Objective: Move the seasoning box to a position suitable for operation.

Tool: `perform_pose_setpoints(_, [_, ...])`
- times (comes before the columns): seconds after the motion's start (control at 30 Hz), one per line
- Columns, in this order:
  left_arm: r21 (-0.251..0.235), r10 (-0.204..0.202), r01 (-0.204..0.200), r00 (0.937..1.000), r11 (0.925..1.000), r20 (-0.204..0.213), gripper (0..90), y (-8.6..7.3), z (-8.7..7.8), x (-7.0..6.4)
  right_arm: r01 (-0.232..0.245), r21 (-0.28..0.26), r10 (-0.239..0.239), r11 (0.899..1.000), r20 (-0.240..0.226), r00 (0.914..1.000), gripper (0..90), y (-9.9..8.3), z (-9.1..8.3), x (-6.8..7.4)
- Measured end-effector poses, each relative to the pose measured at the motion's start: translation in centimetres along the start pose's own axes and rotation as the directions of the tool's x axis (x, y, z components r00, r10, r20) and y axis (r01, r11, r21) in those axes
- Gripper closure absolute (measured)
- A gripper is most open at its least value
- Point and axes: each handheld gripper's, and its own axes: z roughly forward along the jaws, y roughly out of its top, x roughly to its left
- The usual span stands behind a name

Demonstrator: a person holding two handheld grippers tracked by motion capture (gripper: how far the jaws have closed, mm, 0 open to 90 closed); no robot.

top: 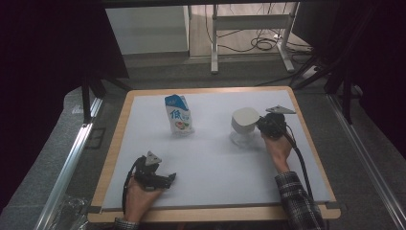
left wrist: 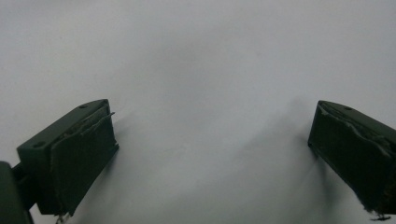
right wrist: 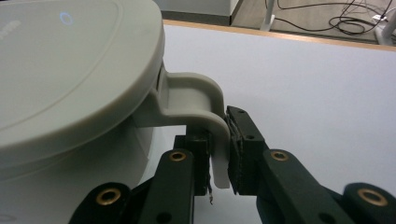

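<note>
A white lidded jug (top: pixel 244 123) stands right of centre on the white sheet (top: pixel 215 158). In the right gripper view its lid (right wrist: pixel 60 70) looms large at the left and its curved handle (right wrist: pixel 201 105) runs down between the jaws. My right gripper (right wrist: pixel 218 158) is shut on that handle; from above, the right gripper (top: pixel 261 125) sits against the jug's right side. A blue and white milk carton (top: pixel 179 114) stands upright left of the jug. My left gripper (top: pixel 167 179) rests near the front left, and its jaws (left wrist: pixel 210 154) stand wide open over bare sheet.
The sheet covers a wooden table (top: pixel 115 143) with a rim all round. Metal rails (top: pixel 72 158) run along both sides. A desk frame (top: pixel 249 28) and loose cables (top: pixel 265 43) lie on the floor beyond the far edge.
</note>
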Motion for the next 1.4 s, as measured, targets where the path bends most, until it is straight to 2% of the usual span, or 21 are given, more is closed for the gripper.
perform_pose_setpoints(0.23, [0.0,-0.002,0.002,1.0,1.0,0.0,0.4,0.0,0.0,0.0,-0.016,0.015,0.016,1.0,-0.042,0.999,79.8,-0.5,-1.7,0.7])
perform_pose_setpoints(0.47, [0.001,0.001,-0.001,1.0,1.0,-0.001,0.4,0.0,0.0,0.0,0.003,0.018,-0.003,1.0,-0.044,0.999,79.7,-1.1,-2.9,1.6])
perform_pose_setpoints(0.57, [0.001,0.001,-0.001,1.0,1.0,-0.001,0.4,0.0,0.0,0.0,-0.014,0.017,0.015,1.0,-0.065,0.9978,79.8,-1.7,-3.7,2.4])
perform_pose_setpoints(0.8, [0.0,0.0,0.0,1.0,1.0,-0.001,0.4,0.0,0.0,0.0,-0.02,0.009,0.02,1.0,-0.086,0.9961,79.7,-2.9,-4.8,3.4])
perform_pose_setpoints(1.13, [0.003,-0.001,0.001,1.0,1.0,-0.002,0.3,0.0,0.0,0.0,-0.005,0.009,0.005,1.0,-0.075,0.9972,79.7,-4.4,-6.1,4.3])
perform_pose_setpoints(1.27, [0.003,-0.001,0.001,1.0,1.0,-0.003,0.3,0.0,0.0,0.0,0.007,0.007,-0.006,1.0,-0.052,0.9986,79.7,-5.3,-6.6,4.7])
perform_pose_setpoints(1.4, [0.004,0.0,0.0,1.0,1.0,-0.003,0.2,0.0,0.0,0.0,-0.012,0.008,0.012,1.0,-0.051,0.9986,79.7,-6.0,-6.8,4.6])
